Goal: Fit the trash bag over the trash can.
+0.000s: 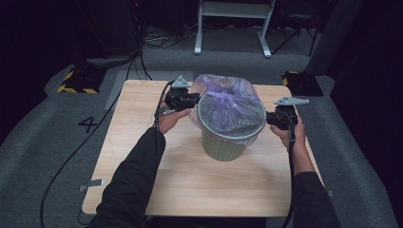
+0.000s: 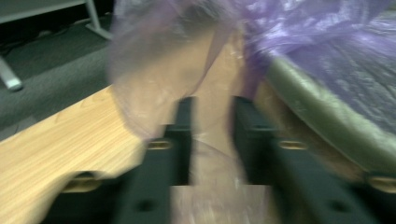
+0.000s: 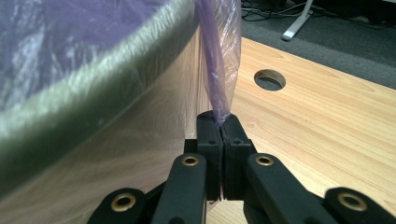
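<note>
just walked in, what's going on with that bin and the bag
A person is fitting a purple bag over a green bin on the table. The right gripper is shut on the bag's edge beside the rim. The left gripper is open, with film between its jaws.

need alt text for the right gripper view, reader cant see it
The right gripper's two black jaws are shut on a pinched fold of the thin translucent purple plastic bag, which rises taut from their tips. Close on the left curves the rim of the grey-green round bin the bag lines; to the right lies the light wooden table with a round hole.
</note>
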Demonstrator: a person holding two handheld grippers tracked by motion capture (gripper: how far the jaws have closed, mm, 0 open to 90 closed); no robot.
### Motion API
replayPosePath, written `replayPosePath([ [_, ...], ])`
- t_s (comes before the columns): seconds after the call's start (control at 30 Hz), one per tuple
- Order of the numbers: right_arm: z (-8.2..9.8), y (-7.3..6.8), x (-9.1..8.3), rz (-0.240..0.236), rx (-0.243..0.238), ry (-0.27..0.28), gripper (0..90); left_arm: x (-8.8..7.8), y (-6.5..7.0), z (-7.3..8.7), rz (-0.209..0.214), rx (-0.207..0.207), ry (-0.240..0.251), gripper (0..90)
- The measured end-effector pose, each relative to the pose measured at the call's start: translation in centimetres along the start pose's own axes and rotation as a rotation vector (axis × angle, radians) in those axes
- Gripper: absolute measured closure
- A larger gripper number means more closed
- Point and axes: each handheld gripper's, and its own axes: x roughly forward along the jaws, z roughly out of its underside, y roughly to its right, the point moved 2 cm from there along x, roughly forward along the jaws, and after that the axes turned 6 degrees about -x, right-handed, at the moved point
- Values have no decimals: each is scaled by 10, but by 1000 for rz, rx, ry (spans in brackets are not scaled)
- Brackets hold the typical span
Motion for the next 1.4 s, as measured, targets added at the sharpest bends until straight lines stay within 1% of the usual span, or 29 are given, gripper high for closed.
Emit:
replayPosePath([
  [0.03, 1, 0, -1, 0, -2, 0, 886, -3, 0, 1, 1, -5, 16, 569],
  [0.07, 1, 0, -2, 6, -7, 2, 886, -7, 0, 2, 9, -2, 30, 531],
  [0.1, 2, 0, -3, 9, -11, 3, 886, -12, 1, 3, -9, 10, 39, 473],
  [0.13, 3, 1, -5, 9, -12, 4, 886, -16, 2, 5, -28, 28, 40, 437],
  [0.17, 4, 1, -7, 8, -13, 8, 887, -22, 4, 7, -43, 37, 35, 356],
  [0.2, 5, 2, -10, 11, -15, 12, 890, -26, 4, 10, -42, 38, 41, 282],
  [0.27, 6, 3, -16, 9, -16, 24, 892, -38, 5, 16, -32, 54, 51, 258],
  [0.33, 7, 5, -21, 19, -14, 27, 892, -48, 3, 23, -27, 54, 47, 215],
  [0.37, 7, 5, -23, 20, -14, 30, 892, -52, 2, 26, -24, 63, 43, 201],
  [0.4, 8, 6, -26, 22, -15, 33, 892, -57, 2, 30, -27, 63, 48, 191],
  [0.5, 8, 6, -33, 30, -19, 44, 880, -70, 6, 42, 13, 83, 69, 158],
  [0.53, 8, 6, -35, 32, -24, 45, 861, -73, 10, 46, 41, 87, 76, 157],
  [0.57, 8, 6, -38, 39, -28, 48, 832, -76, 14, 50, 66, 103, 81, 154],
  [0.63, 9, 4, -42, 60, -56, 48, 735, -79, 24, 57, 136, 118, 82, 153],
  [0.67, 9, 4, -44, 68, -69, 45, 671, -79, 30, 59, 153, 134, 76, 152],
  [0.7, 9, 3, -46, 73, -76, 45, 624, -78, 35, 61, 151, 151, 71, 154],
  [0.77, 9, 2, -51, 68, -92, 43, 540, -76, 44, 61, 180, 144, 81, 153],
  [0.8, 9, 2, -53, 67, -103, 45, 507, -76, 48, 61, 184, 153, 85, 154],
  [0.87, 10, 1, -58, 81, -121, 38, 456, -72, 58, 60, 207, 172, 75, 153],
  [0.93, 11, -2, -61, 94, -158, 23, 413, -68, 66, 61, 216, 195, 68, 153],
  [1.0, 13, -5, -65, 80, -183, 26, 376, -64, 71, 61, 224, 201, 62, 153],
  [1.1, 14, -9, -73, 64, -213, 50, 329, -58, 73, 59, 204, 196, 59, 155],
  [1.13, 15, -10, -75, 66, -220, 55, 322, -57, 73, 58, 195, 196, 55, 156],
  [1.17, 15, -11, -79, 65, -227, 62, 316, -57, 73, 57, 193, 198, 56, 156],
  [1.2, 16, -12, -81, 62, -235, 64, 311, -56, 72, 56, 203, 190, 60, 160],
  [1.23, 17, -14, -83, 63, -250, 61, 298, -56, 71, 55, 211, 192, 58, 192],
  [1.27, 18, -15, -85, 63, -261, 61, 285, -55, 71, 55, 192, 204, 53, 230],
  [1.33, 20, -18, -91, 44, -271, 78, 259, -54, 70, 55, 186, 215, 46, 353],
  [1.4, 20, -20, -97, 15, -269, 105, 243, -52, 69, 56, 161, 215, 30, 398],
])
